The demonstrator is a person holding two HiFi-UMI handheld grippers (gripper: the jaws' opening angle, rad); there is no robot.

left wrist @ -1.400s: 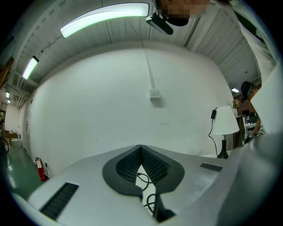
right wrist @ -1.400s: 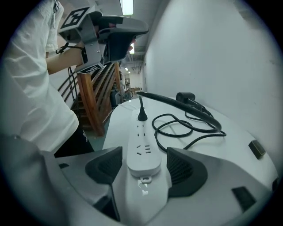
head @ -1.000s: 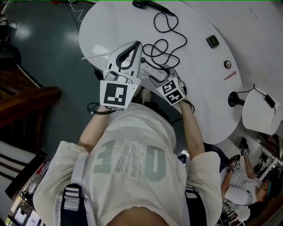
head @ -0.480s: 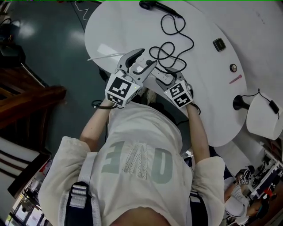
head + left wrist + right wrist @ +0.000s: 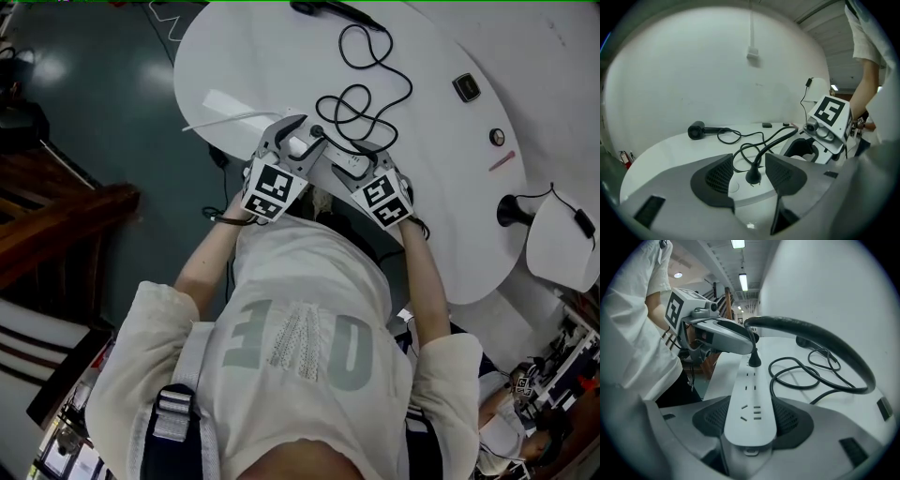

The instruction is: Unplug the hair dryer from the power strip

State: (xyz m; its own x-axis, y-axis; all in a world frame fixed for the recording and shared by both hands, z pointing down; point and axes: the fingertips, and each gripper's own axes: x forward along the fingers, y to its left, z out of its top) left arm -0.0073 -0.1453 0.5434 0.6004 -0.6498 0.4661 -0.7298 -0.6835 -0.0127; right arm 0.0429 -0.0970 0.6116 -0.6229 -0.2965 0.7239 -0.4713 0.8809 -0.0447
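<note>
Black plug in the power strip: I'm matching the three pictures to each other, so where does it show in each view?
Head view: black plug, upper centre, on the power strip.
Left gripper view: lower centre.
Right gripper view: centre, at the strip's far end.
Shared landmark: the white power strip under it.

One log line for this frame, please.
left gripper: jaws opening around plug, no contact | right gripper: shut on power strip | plug: in power strip

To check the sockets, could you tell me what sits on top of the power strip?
One black plug stands in the far socket of the power strip; the nearer sockets are empty. The strip's underside is covered.
</note>
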